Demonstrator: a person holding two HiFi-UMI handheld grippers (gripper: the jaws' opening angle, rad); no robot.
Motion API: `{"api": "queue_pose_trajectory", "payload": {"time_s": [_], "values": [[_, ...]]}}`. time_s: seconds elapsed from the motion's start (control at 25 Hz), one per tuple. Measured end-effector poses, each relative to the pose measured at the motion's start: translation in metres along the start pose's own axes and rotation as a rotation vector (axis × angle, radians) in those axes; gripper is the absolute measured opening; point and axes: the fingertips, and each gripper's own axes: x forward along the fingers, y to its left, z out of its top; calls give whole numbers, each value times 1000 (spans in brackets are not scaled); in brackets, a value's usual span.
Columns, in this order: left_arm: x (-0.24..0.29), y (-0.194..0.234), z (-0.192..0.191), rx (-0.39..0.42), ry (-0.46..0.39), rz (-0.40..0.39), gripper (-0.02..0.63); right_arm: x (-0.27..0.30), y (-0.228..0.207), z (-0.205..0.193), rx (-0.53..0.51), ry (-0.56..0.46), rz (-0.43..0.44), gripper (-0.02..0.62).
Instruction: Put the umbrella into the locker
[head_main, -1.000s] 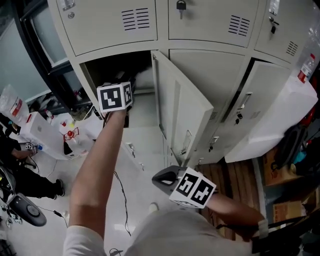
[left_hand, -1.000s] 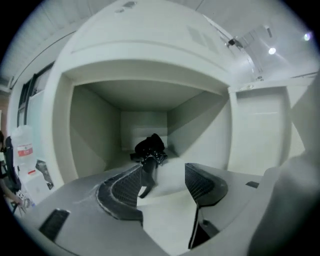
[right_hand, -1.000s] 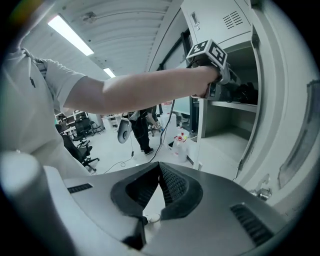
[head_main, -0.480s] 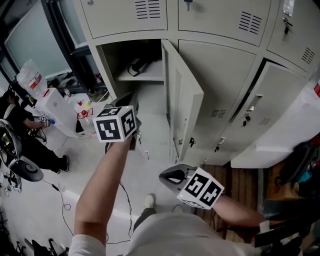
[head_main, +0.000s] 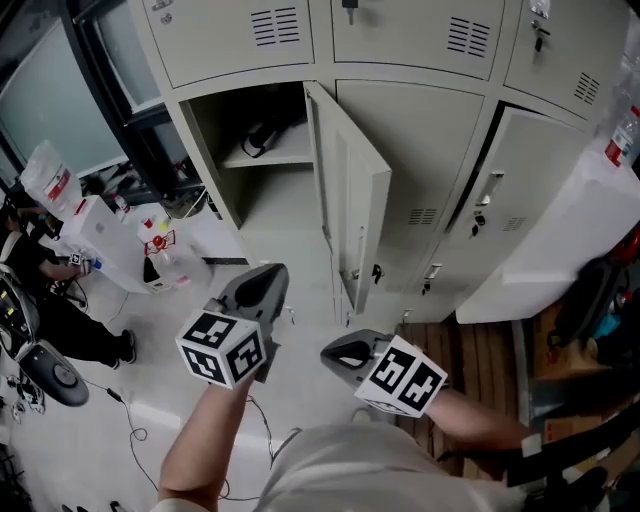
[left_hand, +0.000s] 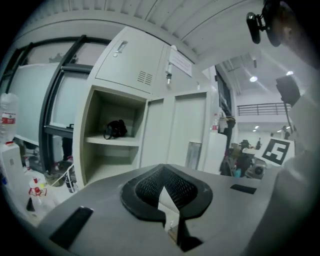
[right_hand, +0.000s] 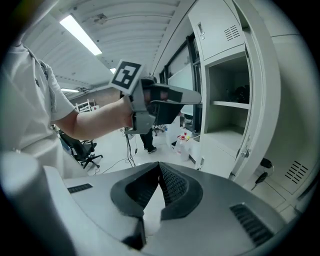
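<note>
Left gripper (head_main: 262, 282) was at locker (head_main: 212, 135) mouth a second ago; now low in front of locker, well apart from it. Jaws together, empty. Right gripper (head_main: 338, 353) unchanged below locker door (head_main: 352, 200); jaws closed, nothing held. Door swung wide, free edge toward grippers. Plastic bottles (head_main: 155, 238) on floor left of locker. Umbrella (head_main: 262, 135): black, folded, lying on locker shelf (head_main: 285, 157), far from both grippers.

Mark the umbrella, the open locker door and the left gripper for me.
umbrella (head_main: 266, 133): head view, its dark body on the shelf.
open locker door (head_main: 347, 190): head view, its inner face.
left gripper (head_main: 268, 272): head view, the tip of its shut jaws.
</note>
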Motion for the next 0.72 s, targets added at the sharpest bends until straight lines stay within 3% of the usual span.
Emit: {"api": "queue_pose_trajectory", "payload": {"time_s": [0.24,0.72], "values": [[-74,-23,-32,60,42,-116,11,24,23,20,25,-18,-62,15],[-201,-9,-104,15,116,-242,9,79,88,42,102,-74,-174,15]]}}
